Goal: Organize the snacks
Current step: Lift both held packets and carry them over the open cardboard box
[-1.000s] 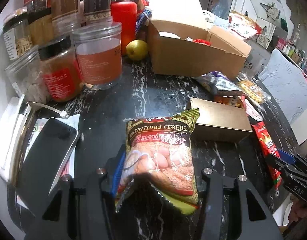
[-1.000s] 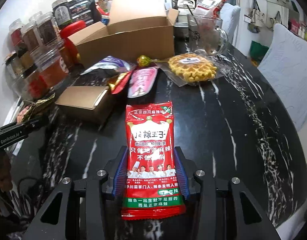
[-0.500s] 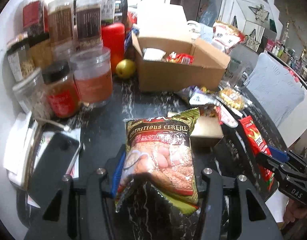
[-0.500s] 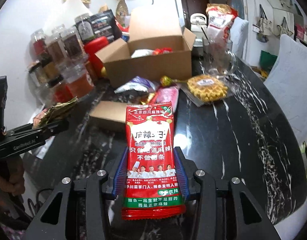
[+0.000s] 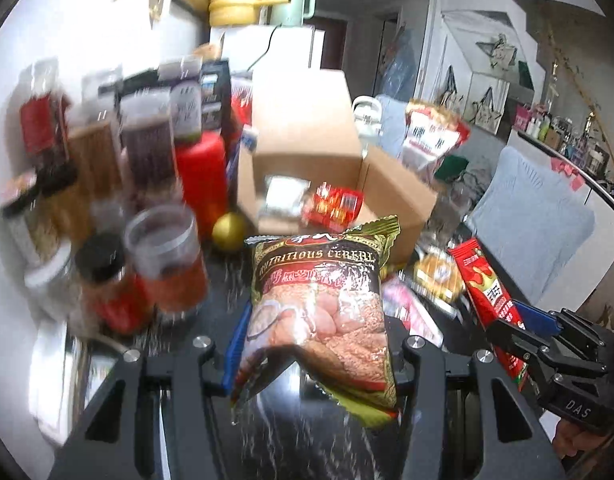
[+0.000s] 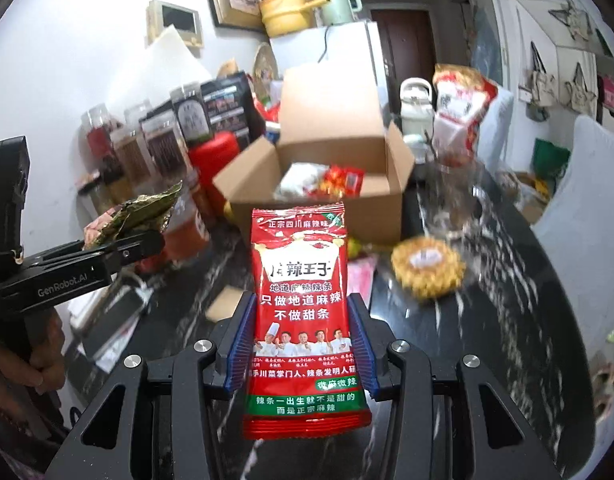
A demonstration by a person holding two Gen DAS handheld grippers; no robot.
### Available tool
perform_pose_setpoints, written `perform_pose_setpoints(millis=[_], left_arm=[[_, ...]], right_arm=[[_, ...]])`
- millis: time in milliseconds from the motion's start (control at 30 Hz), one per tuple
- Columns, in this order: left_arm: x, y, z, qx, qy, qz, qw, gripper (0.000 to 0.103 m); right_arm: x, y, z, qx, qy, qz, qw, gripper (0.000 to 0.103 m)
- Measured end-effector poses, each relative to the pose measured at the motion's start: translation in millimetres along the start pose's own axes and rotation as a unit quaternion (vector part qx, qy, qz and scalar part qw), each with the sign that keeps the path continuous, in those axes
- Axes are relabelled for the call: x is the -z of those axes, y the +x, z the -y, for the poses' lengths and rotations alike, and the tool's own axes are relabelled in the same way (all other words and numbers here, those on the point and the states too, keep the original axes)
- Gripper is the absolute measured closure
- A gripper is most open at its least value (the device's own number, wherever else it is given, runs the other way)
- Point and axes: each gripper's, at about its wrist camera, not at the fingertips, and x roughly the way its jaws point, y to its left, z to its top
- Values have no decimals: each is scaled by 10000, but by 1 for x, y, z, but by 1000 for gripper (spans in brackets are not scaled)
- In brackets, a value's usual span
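My left gripper [image 5: 313, 344] is shut on a cereal bag [image 5: 321, 304] marked "Nutritious Cereal" and holds it up above the black marble table [image 5: 307, 448]. My right gripper [image 6: 301, 332] is shut on a red spicy-strip packet [image 6: 303, 304], also lifted. An open cardboard box [image 5: 307, 168] stands behind, with a white packet and a red packet [image 5: 335, 204] inside; it also shows in the right wrist view [image 6: 327, 184]. The right gripper and its red packet [image 5: 491, 300] appear at the right of the left wrist view. The left gripper [image 6: 123, 248] appears at the left of the right wrist view.
Several jars [image 5: 163, 256] and a red canister [image 5: 201, 176] crowd the left of the table, with a yellow fruit [image 5: 229, 232] by the box. A wrapped waffle [image 6: 427, 268], a pink packet [image 6: 359, 276], a glass mug and a large snack bag [image 6: 459, 108] lie right. A phone [image 6: 111, 320] lies left.
Both grippers have risen well above the table with their packets and tilted up, so the box's inside now shows. The grips have not changed.
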Motion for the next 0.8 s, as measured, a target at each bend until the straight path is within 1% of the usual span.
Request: perform_pose_setpoints(millis=[200, 300, 467, 667, 800], left_arm=[[-40, 9, 1, 135, 12, 301, 9995, 52], [-62, 15, 2, 146, 37, 501, 9986, 52], [-93, 29, 2, 171, 33, 686, 9975, 52], [-126, 52, 5, 194, 60, 954, 9952, 52], [-143, 76, 4, 233, -16, 984, 9949, 52]], right_arm=[[-37, 1, 7, -234, -11, 278, 9993, 58], [-60, 4, 7, -202, -183, 456, 9986, 58], [-94, 13, 10, -198, -387, 671, 9968, 58], [-131, 32, 15, -138, -470, 867, 9950, 58], [-152, 50, 19, -101, -519, 928, 9943, 58]])
